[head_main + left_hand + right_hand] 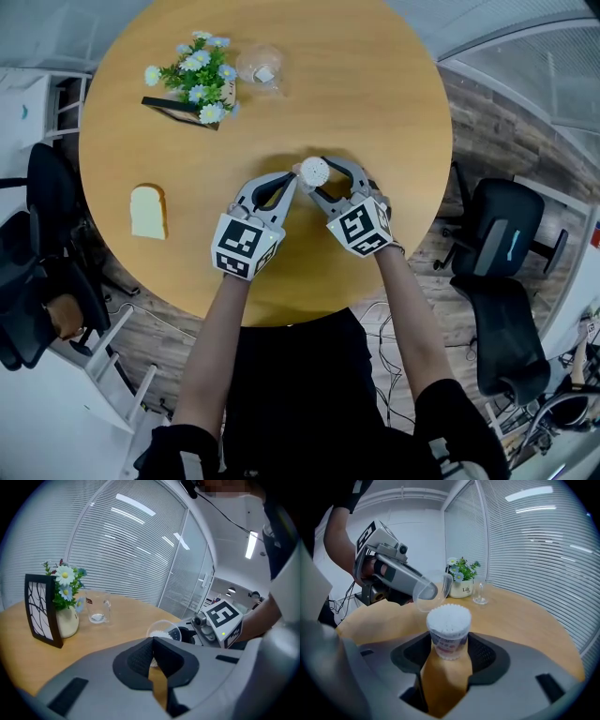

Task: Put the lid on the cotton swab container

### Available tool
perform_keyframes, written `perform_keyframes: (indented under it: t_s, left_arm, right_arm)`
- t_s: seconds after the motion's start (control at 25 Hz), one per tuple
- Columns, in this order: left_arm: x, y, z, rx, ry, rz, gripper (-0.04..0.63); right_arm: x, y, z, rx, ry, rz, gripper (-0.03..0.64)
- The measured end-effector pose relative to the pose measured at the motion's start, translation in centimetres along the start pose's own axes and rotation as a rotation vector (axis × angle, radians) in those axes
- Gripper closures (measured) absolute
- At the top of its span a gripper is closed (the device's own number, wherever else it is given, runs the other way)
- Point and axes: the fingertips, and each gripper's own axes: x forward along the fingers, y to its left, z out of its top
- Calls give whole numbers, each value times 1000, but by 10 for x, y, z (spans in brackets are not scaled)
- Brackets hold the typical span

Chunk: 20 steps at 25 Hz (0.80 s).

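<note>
Both grippers are occupied: the cotton swab container [449, 625] is clamped upright by the right gripper [449, 645], and the clear lid [427, 588], tilted just beside its top, is pinched by the left gripper [152, 643].

The left arm [214, 347] and right arm [412, 323] reach forward, converging. The left gripper [293, 178] tilts downward, its fingers pinched on the lid [429, 588]. The right gripper [320, 179], also tilted downward, clamps the cotton swab container [449, 625] between its fingers.
</note>
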Motion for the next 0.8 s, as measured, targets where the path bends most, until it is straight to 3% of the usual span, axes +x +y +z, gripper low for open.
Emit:
perform_keyframes:
  t_s: [0.52,0.8]
  left_arm:
    - [15,-7,6,84,47,0,589]
    - [18,-10,8,278,148,51,589]
  right_arm:
    - [6,0,-7,13,17,-5,382]
    - [7,0,-9,10,29,-20,383]
